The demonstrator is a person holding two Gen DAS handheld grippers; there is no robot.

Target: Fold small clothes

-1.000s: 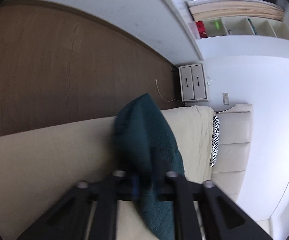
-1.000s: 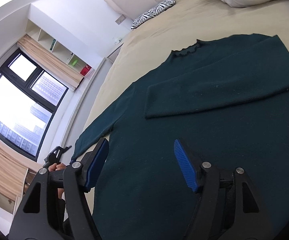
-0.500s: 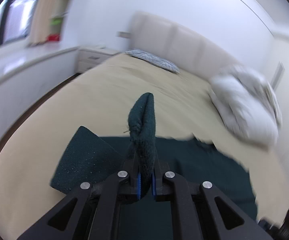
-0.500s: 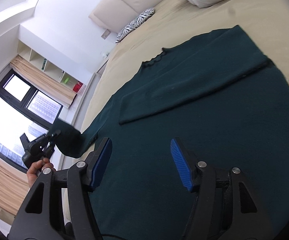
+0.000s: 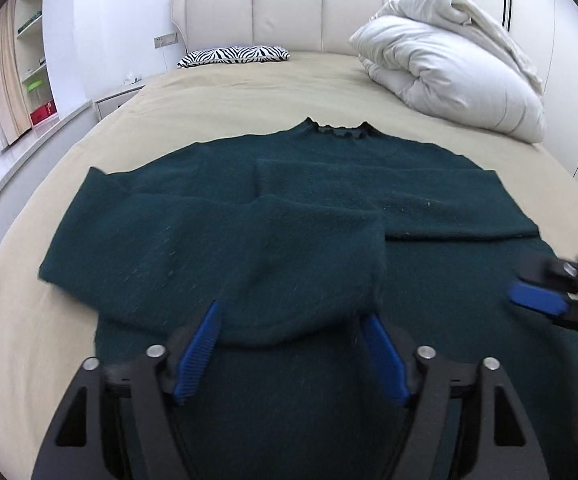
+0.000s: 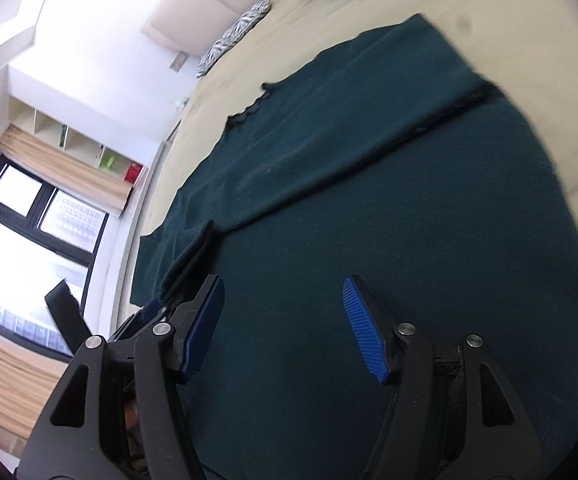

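A dark green sweater (image 5: 449,280) lies flat on the beige bed (image 5: 249,92), neckline toward the headboard. Both sleeves are folded across its body, the left sleeve (image 5: 209,248) resting over the end of the right sleeve (image 5: 429,204). My left gripper (image 5: 291,316) hovers at the left sleeve's cuff with its jaws opening. The cuff edge lies between the blue pads and neither pad presses on it. My right gripper (image 6: 283,284) is open above the sweater's (image 6: 409,200) lower body with nothing between its fingers. It also shows at the right edge of the left wrist view (image 5: 537,300).
A bunched white duvet (image 5: 449,68) sits at the bed's far right, and a zebra pillow (image 5: 233,55) lies by the padded headboard (image 5: 281,12). A nightstand (image 5: 117,98), wall shelves (image 5: 33,60) and a window (image 6: 29,220) are on the left. Bare sheet surrounds the sweater.
My left gripper swung the left sleeve in from the bed's side, laid it across the sweater and let go. The right gripper moved lower over the sweater and stayed open.
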